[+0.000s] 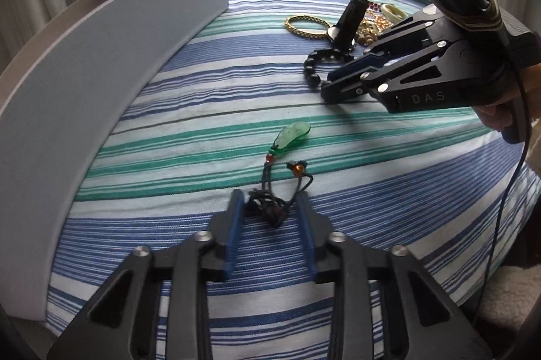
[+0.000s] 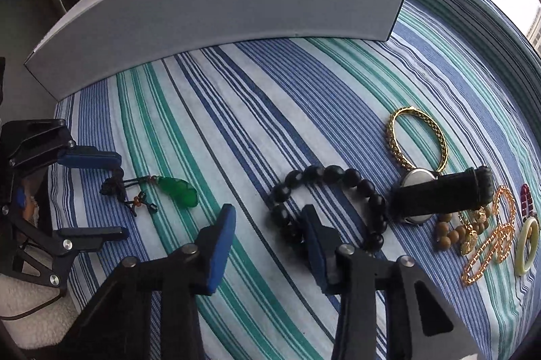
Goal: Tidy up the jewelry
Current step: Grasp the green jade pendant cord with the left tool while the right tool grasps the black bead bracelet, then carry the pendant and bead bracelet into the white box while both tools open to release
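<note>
A green pendant on a knotted black cord lies on the striped cloth. My left gripper points down at it. Its blue-padded jaws stand apart on either side of the cord knot and do not press on it. My right gripper hangs over a black bead bracelet. Its jaws are apart: one finger is in front of the bracelet's ring and the other is outside it to the left. The pads do not touch the beads.
A long grey box stands along the far side of the striped cloth. Beyond the bracelet lie a gold bangle, a watch with a black strap, wooden beads, a gold chain and a pale ring.
</note>
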### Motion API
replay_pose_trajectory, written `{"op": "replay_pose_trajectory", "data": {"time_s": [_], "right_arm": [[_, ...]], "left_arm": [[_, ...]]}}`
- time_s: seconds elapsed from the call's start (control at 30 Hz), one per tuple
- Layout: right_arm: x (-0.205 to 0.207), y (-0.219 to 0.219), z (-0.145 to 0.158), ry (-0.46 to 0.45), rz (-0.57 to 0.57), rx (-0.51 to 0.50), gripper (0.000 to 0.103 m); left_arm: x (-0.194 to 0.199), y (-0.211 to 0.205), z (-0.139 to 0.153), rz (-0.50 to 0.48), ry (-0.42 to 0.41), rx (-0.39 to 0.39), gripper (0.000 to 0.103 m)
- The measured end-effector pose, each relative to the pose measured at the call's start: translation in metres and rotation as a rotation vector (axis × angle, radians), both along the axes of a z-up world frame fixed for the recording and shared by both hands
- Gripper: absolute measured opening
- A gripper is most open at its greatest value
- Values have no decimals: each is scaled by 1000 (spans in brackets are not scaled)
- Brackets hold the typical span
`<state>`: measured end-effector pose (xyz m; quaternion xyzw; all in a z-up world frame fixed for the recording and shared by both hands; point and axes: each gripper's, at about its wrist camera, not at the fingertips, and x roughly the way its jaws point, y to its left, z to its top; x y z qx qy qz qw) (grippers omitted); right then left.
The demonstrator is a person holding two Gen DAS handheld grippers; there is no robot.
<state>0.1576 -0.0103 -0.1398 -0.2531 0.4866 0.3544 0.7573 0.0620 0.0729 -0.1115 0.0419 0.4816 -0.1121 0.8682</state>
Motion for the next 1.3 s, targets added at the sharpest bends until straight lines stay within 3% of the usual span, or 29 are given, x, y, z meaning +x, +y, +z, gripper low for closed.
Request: {"op": "replay_pose_trajectory", "data": {"time_s": [0.07,0.17,0.37,0.5,0.6,0.83,1.0,1.13,1.27,1.3], "right_arm": [[-1,-8,2,10,-20,5,13],[-13,-24,15,10,-62,40,13],[-44,-80,71,86,-226,273,13],[-59,-98,105,127,-258,376,13],[-67,-86,128,112,-235,405,13],[-51,-2,188,20,-108,503,13],[-35,77,222,-33,-17,549,13],[-20,138,224,-43,24,550,13],[-11,188,207,-56,56,493,13],[-10,197,202,-55,61,480,13]], "left_arm": [[2,4,1,3,27,-50,9],[-7,8,12,23,23,-91,9],[-31,25,58,69,-24,-194,8],[-39,38,91,101,-58,-204,8],[-46,58,118,150,-97,-186,8],[-42,132,169,374,-224,-57,8],[-27,179,168,520,-233,21,8],[-13,209,151,620,-208,67,8],[-5,229,134,688,-179,114,11],[-5,234,130,709,-173,123,21]]}}
